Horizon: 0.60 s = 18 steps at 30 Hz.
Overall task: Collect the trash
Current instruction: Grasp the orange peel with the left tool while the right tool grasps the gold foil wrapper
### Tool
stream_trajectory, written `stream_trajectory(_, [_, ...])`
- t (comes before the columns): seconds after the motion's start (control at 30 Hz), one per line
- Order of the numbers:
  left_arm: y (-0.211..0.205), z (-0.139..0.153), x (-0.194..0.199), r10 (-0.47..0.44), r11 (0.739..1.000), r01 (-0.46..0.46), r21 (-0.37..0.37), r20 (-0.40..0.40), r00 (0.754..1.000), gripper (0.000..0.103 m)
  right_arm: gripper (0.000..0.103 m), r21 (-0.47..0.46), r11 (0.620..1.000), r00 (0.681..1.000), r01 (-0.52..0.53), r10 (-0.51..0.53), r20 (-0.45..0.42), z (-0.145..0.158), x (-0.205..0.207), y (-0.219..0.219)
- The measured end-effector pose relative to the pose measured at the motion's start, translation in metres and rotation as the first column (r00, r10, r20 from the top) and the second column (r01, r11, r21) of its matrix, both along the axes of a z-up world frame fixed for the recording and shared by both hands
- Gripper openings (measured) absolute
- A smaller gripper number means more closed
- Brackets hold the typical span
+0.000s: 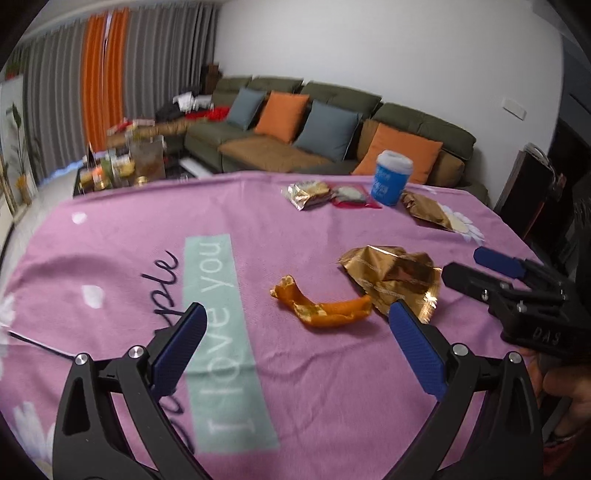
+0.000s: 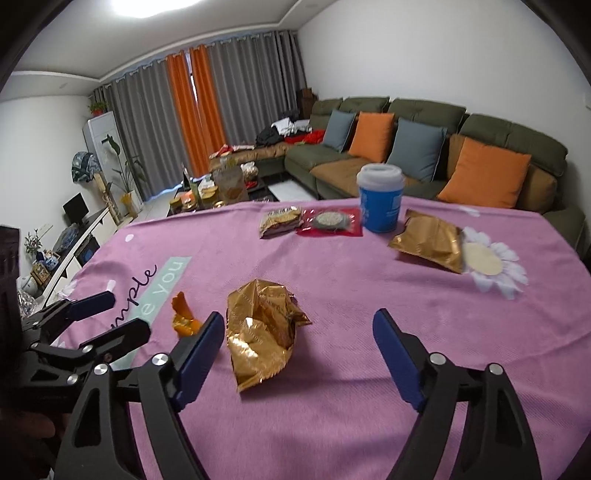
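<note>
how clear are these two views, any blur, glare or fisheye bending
Left wrist view: dark fisheye corners, the far coffee table clutter smeared by motion blur, the orange peel fairly sharp. Right wrist view: the ceiling light blown out white at the top edge, glare on the crumpled gold wrapper, and the pink tablecloth edge bowed by the lens.

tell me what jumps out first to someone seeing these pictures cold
The pink tablecloth with its "I love you" lettering fills both views, with litter on it: a crumpled gold wrapper and an orange peel lie nearest. A blue cup stands at the far edge among more wrappers. Both the left gripper and right gripper hover open, holding nothing, with a green sofa and orange cushions behind.
</note>
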<state>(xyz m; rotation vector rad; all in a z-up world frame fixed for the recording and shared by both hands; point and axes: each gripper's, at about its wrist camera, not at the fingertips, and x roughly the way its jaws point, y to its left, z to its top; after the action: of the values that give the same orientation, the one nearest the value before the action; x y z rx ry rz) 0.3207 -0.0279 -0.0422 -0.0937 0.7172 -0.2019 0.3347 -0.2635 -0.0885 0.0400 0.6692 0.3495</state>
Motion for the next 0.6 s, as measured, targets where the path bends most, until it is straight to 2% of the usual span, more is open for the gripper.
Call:
stream_trajectory(0.2, [0.004, -0.019, 0.042, 0.008, 0.997, -0.016, -0.078, -0.103, 0.995, 0.097, 0.065, -0.012, 1.000, 0.998, -0.028, 0.028, -0.060, -0.012, 0.022, 0.006])
stream_trajectory(0.27, [0.004, -0.026, 0.052, -0.004, 0.994, -0.011, -0.112, -0.139, 0.990, 0.093, 0.057, -0.016, 0.999, 0.996, -0.040, 0.039, -0.079, -0.016, 0.027, 0.007])
stream_trajectory(0.33, [0.000, -0.033, 0.057, -0.004, 0.993, -0.015, -0.113, -0.160, 0.987, 0.085, 0.049, -0.011, 0.999, 0.994, -0.053, 0.052, -0.097, -0.020, 0.029, 0.008])
stream_trajectory(0.4, [-0.004, -0.037, 0.061, -0.010, 0.994, -0.008, -0.113, -0.158, 0.987, 0.085, 0.042, -0.004, 0.998, 0.992, -0.062, 0.061, -0.113, -0.023, 0.031, 0.008])
stream_trajectory(0.43, [-0.005, -0.037, 0.061, -0.012, 0.993, -0.006, -0.114, -0.157, 0.987, 0.082, 0.038, 0.002, 0.998, 0.991, -0.068, 0.067, -0.115, -0.023, 0.031, 0.007])
stream_trajectory(0.5, [-0.007, -0.038, 0.062, -0.014, 0.993, -0.005, -0.121, -0.156, 0.988, 0.069, 0.029, 0.010, 0.997, 0.989, -0.081, 0.082, -0.124, -0.024, 0.031, 0.008])
stream_trajectory(0.53, [-0.009, -0.039, 0.062, -0.014, 0.993, -0.005, -0.120, -0.158, 0.987, 0.057, 0.028, 0.011, 0.996, 0.988, -0.086, 0.087, -0.127, -0.025, 0.031, 0.009])
stream_trajectory(0.6, [-0.012, -0.039, 0.062, -0.031, 0.992, 0.011, -0.123, -0.160, 0.987, 0.054, 0.027, 0.014, 0.996, 0.987, -0.092, 0.093, -0.130, -0.025, 0.031, 0.010])
